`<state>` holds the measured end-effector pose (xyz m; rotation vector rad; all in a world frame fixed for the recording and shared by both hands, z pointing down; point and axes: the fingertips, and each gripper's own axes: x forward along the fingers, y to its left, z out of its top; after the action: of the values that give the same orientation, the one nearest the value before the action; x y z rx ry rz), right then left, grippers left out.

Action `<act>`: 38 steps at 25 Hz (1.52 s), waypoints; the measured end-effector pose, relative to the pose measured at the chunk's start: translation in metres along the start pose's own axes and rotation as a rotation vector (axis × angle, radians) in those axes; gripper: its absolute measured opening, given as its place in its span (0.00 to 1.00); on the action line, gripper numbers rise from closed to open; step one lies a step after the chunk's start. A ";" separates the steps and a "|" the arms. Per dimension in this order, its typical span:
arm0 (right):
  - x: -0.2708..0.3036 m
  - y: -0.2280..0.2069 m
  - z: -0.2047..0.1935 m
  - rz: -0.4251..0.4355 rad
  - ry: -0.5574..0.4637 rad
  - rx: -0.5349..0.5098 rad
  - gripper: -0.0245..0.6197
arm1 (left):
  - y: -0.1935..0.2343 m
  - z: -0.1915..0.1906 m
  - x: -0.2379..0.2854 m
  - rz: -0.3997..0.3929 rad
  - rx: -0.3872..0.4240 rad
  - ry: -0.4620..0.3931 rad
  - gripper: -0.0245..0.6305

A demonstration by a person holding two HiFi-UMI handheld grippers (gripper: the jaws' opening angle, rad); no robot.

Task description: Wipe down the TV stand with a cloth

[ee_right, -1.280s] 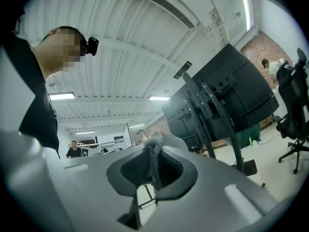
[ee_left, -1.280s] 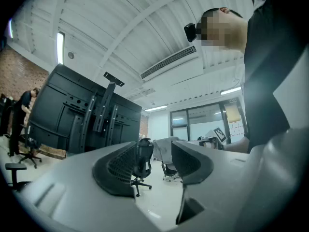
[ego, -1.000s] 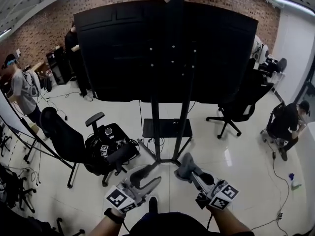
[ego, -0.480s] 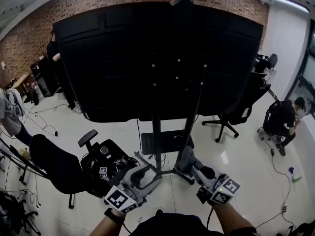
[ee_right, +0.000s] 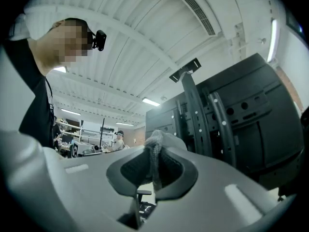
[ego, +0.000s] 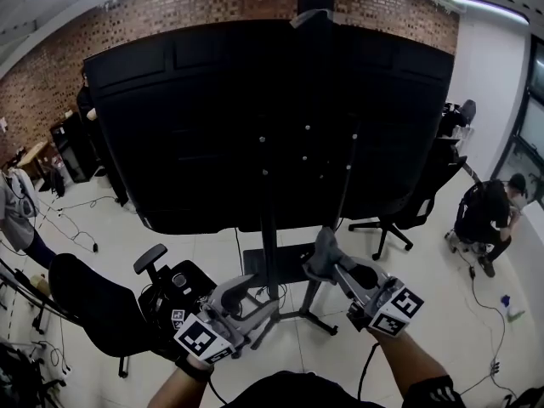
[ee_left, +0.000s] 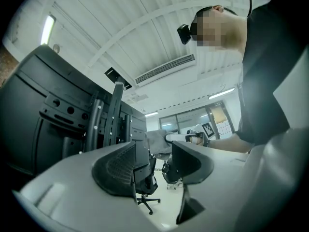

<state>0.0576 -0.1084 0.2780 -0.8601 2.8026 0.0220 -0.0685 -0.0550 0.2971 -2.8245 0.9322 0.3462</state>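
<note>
The right gripper point(ego: 328, 263) pinches the cloth point(ego: 320, 246) tight, ready to rub the TV stand point(ego: 269, 228) — the left gripper point(ego: 249, 300), jaws apart, holds nothing.

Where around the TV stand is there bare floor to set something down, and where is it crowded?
Bare white floor lies right of the stand's base, bordered by the swivel chair and the crouching person. Left of the base is crowded: a black chair and gear.
</note>
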 end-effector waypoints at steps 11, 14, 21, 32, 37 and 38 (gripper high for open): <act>0.082 -0.058 0.148 0.070 -0.026 -0.373 0.08 | 0.031 0.108 0.074 -0.071 0.294 -0.075 0.43; 0.108 -0.076 0.197 0.040 -0.032 -0.477 0.08 | 0.038 0.140 0.098 -0.078 0.379 -0.087 0.43; 0.169 -0.108 0.293 -0.030 -0.022 -0.689 0.08 | 0.063 0.201 0.142 -0.058 0.470 -0.120 0.43; 0.227 -0.130 0.414 -0.173 -0.059 -0.901 0.08 | 0.094 0.253 0.168 0.012 0.476 -0.176 0.44; 0.258 -0.143 0.425 -0.230 0.013 -0.993 0.08 | 0.096 0.255 0.174 -0.002 0.449 -0.180 0.44; 0.263 -0.147 0.424 -0.240 0.031 -1.007 0.08 | 0.096 0.252 0.175 -0.003 0.447 -0.164 0.44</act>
<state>0.0098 -0.3432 -0.1836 -1.3519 2.5876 1.4653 -0.0322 -0.1779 0.0023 -2.3535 0.8465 0.3171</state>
